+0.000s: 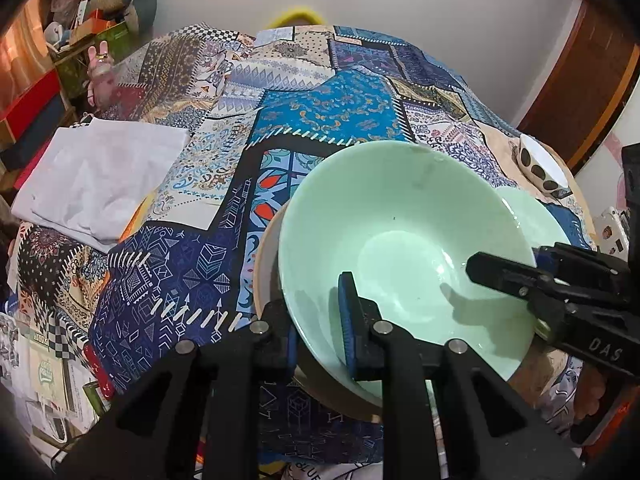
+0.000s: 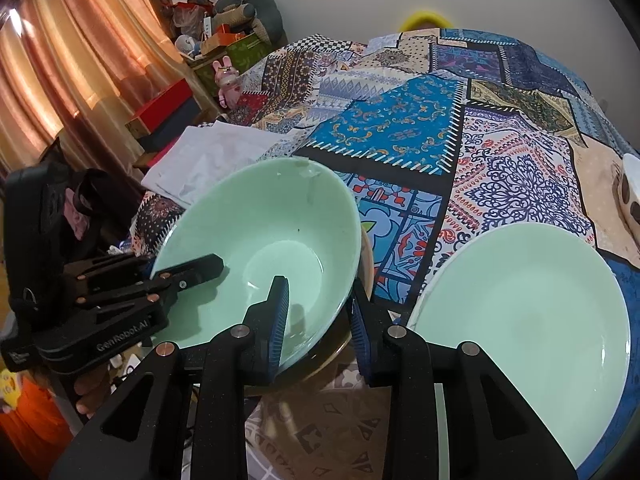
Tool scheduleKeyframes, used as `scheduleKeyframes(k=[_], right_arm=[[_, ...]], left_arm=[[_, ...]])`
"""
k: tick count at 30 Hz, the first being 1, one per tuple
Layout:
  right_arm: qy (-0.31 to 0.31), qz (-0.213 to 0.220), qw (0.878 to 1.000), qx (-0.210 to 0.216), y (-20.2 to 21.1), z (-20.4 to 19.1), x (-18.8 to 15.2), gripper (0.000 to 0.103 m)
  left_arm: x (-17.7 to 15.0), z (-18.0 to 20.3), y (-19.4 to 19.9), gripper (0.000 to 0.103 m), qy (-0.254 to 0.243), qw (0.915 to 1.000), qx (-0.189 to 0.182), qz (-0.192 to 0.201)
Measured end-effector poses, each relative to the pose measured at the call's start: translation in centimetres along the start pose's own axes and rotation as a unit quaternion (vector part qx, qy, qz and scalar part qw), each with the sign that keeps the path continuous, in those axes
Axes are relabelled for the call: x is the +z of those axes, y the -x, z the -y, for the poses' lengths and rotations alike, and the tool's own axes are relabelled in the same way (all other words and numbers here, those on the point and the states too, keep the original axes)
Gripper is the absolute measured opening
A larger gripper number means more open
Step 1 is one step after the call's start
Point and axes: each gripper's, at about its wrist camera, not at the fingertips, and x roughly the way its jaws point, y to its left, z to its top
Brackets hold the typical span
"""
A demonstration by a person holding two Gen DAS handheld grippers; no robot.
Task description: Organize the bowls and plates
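Both tools grip the rim of one green bowl [image 1: 404, 248], tilted above a tan dish [image 1: 268, 256]. The left tool [image 1: 320, 332] pinches the near edge at 6 o'clock of its view, one pad [image 1: 347, 320] inside the wall and the other outside. The right tool [image 2: 320, 332] clamps the opposite edge the same way, at 6 o'clock of its own view.

Judging from this, the glazed wall looks slick, and two narrow pinches on a tilted bowl could slip; if one hand pulls ahead of the other, the rim may twist out and drop onto the tan dish. Setting it down off-centre could tip that dish too.

A green plate [image 2: 524, 320] lies just beside, at 3 o'clock. Farther, a spotted bowl [image 1: 542, 170] sits near the edge. The surface [image 1: 328, 108] wears a patchwork cloth, with a folded white cloth [image 1: 96, 176] at 10 o'clock. Beyond: curtains [image 2: 60, 80], boxes and a stuffed toy [image 2: 248, 10] against a pale wall
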Motion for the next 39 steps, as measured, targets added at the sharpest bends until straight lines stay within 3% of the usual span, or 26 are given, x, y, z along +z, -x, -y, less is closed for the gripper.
scheduleKeyframes(k=[3,8,14,19,27,33,37,39], right_arm=[[-0.012,0.008,1.000,-0.001,0.4,0.4,0.1,0.032],[0.003,0.041,0.999,-0.016,1.6,0.2,0.1,0.047],[0.008,0.045,0.999,-0.023,2.1,0.2,0.0,0.048],[-0.003,0.052,0.998,-0.023,3.1,1.3,-0.2,0.048],[-0.019,0.075,0.996,-0.048,6.1,4.0,-0.7,0.050],[-0.036,0.097,0.991,-0.085,9.3,7.4,-1.1,0.051],[-0.048,0.116,0.986,-0.111,11.6,9.8,-1.4,0.062],[-0.056,0.127,0.983,-0.121,12.7,11.2,-1.6,0.063]], left_arm=[[-0.1,0.1,-0.1,0.019,-0.001,1.0000,0.003,-0.003],[-0.1,0.4,-0.1,0.019,-0.006,0.9998,0.016,0.006],[0.0,0.9,0.0,0.021,-0.016,0.9995,0.028,0.002],[0.3,1.0,0.9,0.047,-0.006,0.9999,0.016,-0.001],[1.3,2.3,3.7,0.055,-0.022,0.9985,0.041,0.030],[2.4,5.2,6.0,0.070,-0.053,0.9958,0.043,0.061],[3.4,7.7,6.4,0.077,-0.059,0.9951,0.031,0.072],[3.9,8.9,6.4,0.079,-0.065,0.9941,0.032,0.081]])
